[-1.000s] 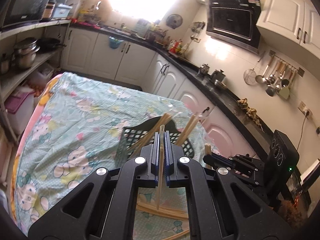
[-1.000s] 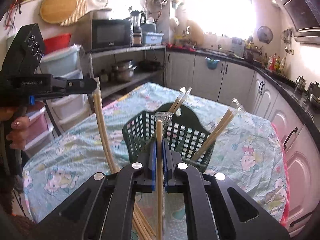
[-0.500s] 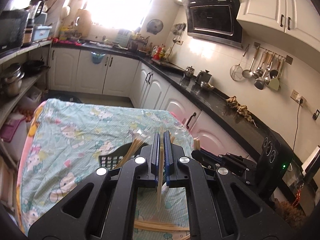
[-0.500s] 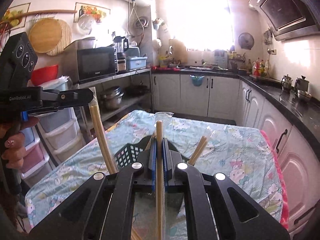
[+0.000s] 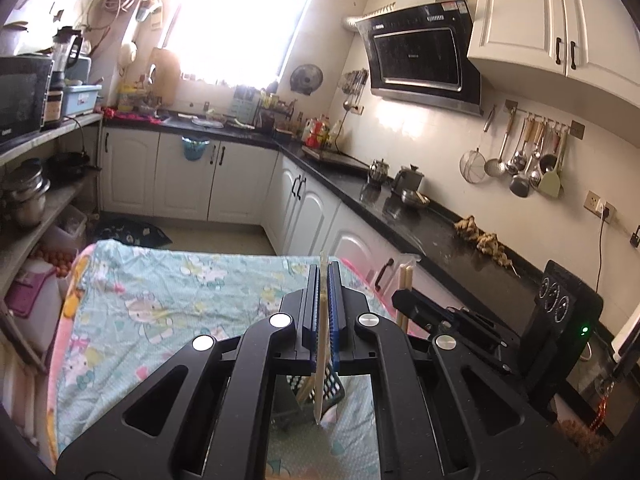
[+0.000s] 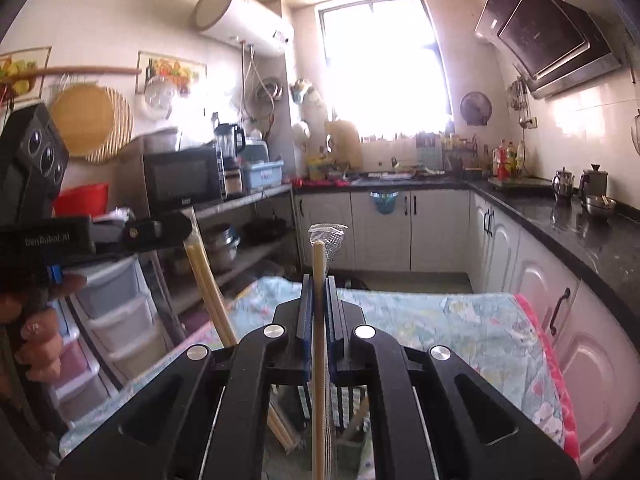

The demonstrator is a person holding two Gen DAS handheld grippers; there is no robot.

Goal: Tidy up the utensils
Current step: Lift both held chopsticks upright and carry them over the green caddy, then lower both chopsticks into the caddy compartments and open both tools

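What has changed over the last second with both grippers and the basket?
Both grippers rose and tilted upward: the dark green plastic mesh basket dropped from mid-frame to a glimpse between the arms. No grip changed: the left gripper is still shut on its wrapped wooden chopsticks, the right gripper on its plastic-sleeved chopsticks. The floral tablecloth is unmoved.

A range hood [image 5: 420, 60] is being shown at upper right, ladles [image 5: 520, 160] are hanging below it, and a microwave [image 6: 182, 178] is sitting at left.
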